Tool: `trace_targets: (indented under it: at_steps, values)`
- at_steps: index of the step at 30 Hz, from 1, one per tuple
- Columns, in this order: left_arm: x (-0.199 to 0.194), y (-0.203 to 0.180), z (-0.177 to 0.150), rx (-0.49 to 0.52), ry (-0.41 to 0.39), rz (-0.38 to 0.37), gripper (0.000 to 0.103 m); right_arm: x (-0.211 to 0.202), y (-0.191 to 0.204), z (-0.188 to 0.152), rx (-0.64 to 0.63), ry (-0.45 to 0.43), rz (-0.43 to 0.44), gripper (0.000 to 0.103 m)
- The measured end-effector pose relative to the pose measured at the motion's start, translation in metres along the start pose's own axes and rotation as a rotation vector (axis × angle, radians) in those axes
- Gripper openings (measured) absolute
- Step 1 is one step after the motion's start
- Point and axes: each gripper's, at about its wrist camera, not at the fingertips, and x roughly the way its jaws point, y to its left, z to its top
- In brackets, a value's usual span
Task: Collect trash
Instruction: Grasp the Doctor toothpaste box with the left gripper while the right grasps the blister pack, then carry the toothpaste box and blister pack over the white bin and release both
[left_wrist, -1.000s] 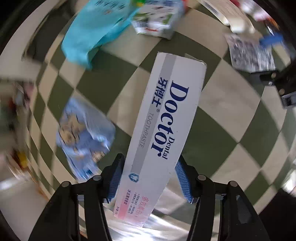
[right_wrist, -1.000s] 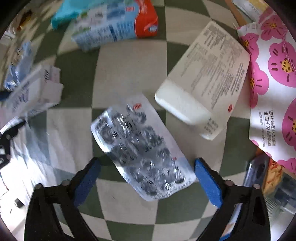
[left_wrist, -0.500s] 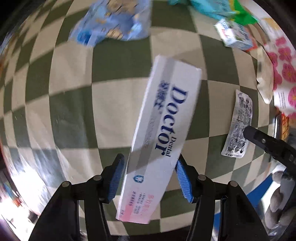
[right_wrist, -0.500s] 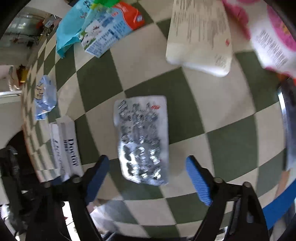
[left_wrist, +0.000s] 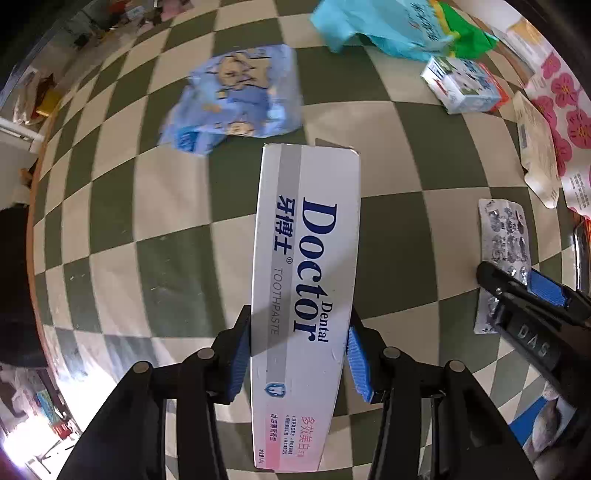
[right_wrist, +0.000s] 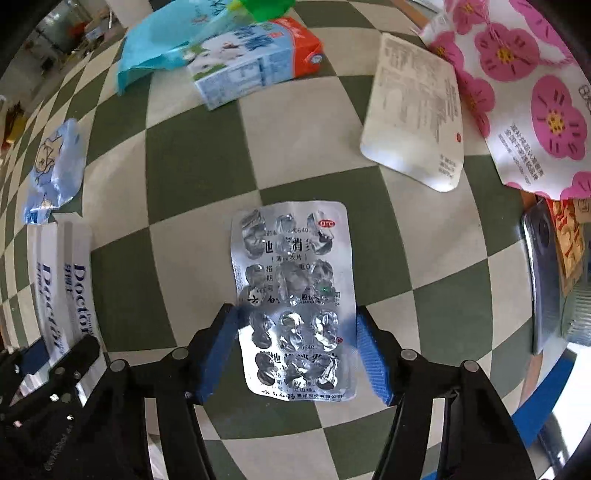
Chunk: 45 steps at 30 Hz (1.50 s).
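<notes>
- A green-and-cream checkered counter (right_wrist: 303, 155) carries scattered packaging; a cluttered room shows blurred beyond its far edge.
- A second ago the right gripper's (right_wrist: 297, 352) jaws stood wide apart around the blister pack (right_wrist: 293, 295); now the blue pads have closed in and touch both long edges of the foil, clamped on it.
- The pack, tilted a second ago, now runs straight ahead between the pads.
- The left gripper (left_wrist: 299, 356) stays clamped on the toothpaste box (left_wrist: 304, 295), pads pressing both long sides; the box was skewed earlier and now points nearly straight forward, above the counter.
- In the left view the right gripper (left_wrist: 532, 295) now sits over the blister pack (left_wrist: 504, 240), to the right of the toothpaste box.
- The toothpaste box reads "Doctor", "Dental", "TOOTHPASTE", with blue Chinese characters beside the name and pink print near its rear end.
- The blister pack bears a red "OTC" oval, digits "0640" and Chinese print; its pockets are crushed.
- Beyond the blister pack lies a blue, white and orange milk carton (right_wrist: 255, 62) against a turquoise bag (right_wrist: 159, 44).
- Right of the blister pack lie a white printed pouch (right_wrist: 417, 114) and a pink-flower wrapper (right_wrist: 524, 85).
- Left of the blister pack lies a crumpled blue cartoon wrapper (right_wrist: 53, 170).
</notes>
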Motion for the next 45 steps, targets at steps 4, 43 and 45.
trace_targets:
  at_steps: [4, 43, 45]
  values:
    - [-0.015, 0.022, -0.008, -0.045, -0.030, 0.004, 0.043, -0.004, 0.003, -0.003, 0.001, -0.001, 0.038, 0.065]
    - [-0.031, 0.254, -0.234, -0.309, -0.233, -0.062, 0.043, -0.061, 0.118, -0.249, 0.120, -0.140, 0.289, 0.077]
    - [-0.019, 0.259, -0.214, -0.320, -0.237, -0.051, 0.043, -0.050, 0.131, -0.229, 0.098, -0.136, 0.259, 0.082]
